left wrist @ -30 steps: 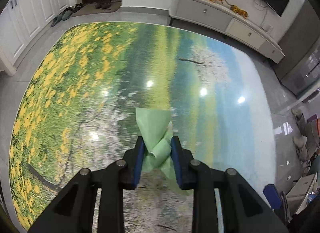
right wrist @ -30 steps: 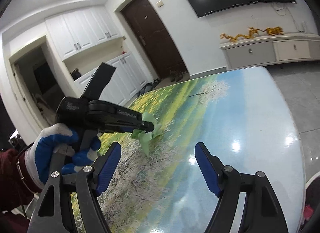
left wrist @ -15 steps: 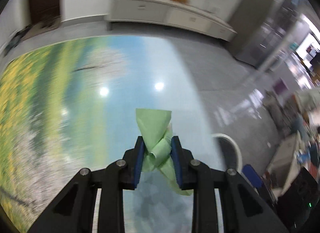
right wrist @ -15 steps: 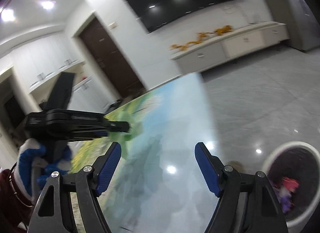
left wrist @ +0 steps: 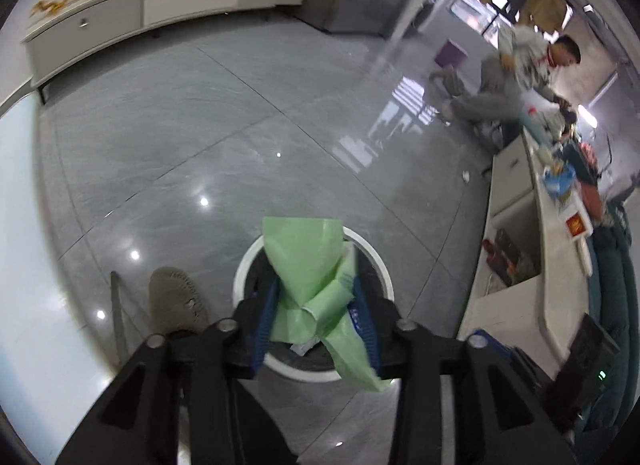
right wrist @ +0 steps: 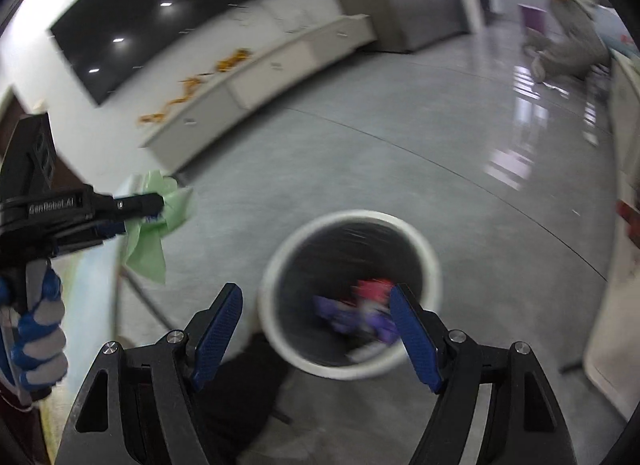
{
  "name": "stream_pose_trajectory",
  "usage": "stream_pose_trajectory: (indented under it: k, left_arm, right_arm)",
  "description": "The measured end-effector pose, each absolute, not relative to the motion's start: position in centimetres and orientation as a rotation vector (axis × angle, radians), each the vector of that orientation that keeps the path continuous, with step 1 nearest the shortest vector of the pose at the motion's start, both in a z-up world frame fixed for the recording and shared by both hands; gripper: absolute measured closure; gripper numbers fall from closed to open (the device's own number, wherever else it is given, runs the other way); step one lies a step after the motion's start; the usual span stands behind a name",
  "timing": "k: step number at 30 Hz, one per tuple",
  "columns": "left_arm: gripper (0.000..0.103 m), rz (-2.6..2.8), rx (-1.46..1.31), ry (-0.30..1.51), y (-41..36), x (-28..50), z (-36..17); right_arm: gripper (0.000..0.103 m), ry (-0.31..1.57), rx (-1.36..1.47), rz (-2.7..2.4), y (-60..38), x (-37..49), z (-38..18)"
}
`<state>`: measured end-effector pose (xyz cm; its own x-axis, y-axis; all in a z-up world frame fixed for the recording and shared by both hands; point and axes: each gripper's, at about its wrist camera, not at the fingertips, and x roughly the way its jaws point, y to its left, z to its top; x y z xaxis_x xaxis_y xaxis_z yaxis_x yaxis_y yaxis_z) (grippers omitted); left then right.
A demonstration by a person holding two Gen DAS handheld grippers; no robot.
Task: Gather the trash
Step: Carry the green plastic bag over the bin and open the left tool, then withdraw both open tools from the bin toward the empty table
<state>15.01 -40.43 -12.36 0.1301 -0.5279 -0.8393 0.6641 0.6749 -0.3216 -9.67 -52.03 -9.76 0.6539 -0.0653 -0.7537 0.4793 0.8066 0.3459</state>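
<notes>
A crumpled green paper [left wrist: 308,277] sits between the blue pads of my left gripper [left wrist: 314,293], whose jaws are opening; the pads still touch it on both sides. It hangs right over a round white trash bin [left wrist: 244,265] on the grey floor. In the right wrist view the left gripper [right wrist: 156,205] and the green paper [right wrist: 154,225] are at the left, up and to the left of the bin [right wrist: 348,217]. The bin has a dark liner and holds red and purple trash [right wrist: 360,305]. My right gripper [right wrist: 316,291] is open and empty, above the bin's near side.
A shoe [left wrist: 176,301] stands left of the bin, next to the glossy table's edge [left wrist: 24,265]. A low white cabinet [left wrist: 160,5] runs along the far wall. At the right stands a cluttered counter [left wrist: 560,265] with a person [left wrist: 520,65] bent over it. A gloved hand [right wrist: 40,337] holds the left gripper.
Both grippers swung right, off the printed table and out over the floor above the bin. The left jaws stand a little wider around the green paper. The right gripper stayed open.
</notes>
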Motion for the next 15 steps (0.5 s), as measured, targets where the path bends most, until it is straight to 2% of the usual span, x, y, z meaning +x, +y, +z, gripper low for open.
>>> stream_pose_trajectory:
  k: [5,8,15]
  left_arm:
    - [0.047,-0.903,0.120,1.194,-43.1,15.2,-14.4]
    - [0.047,-0.923,0.091,1.181,-42.3,14.5,-13.4]
    - [0.047,-0.868,0.093,1.025,-35.9,12.0,-8.1]
  right_arm:
    - [0.028,0.843,0.553,-0.392,-52.4,-11.2,-9.7]
    - [0.028,0.851,0.526,-0.403,-50.9,-10.9,-8.6]
    - [0.028,0.806,0.445,-0.366,-48.0,-9.8,-5.7]
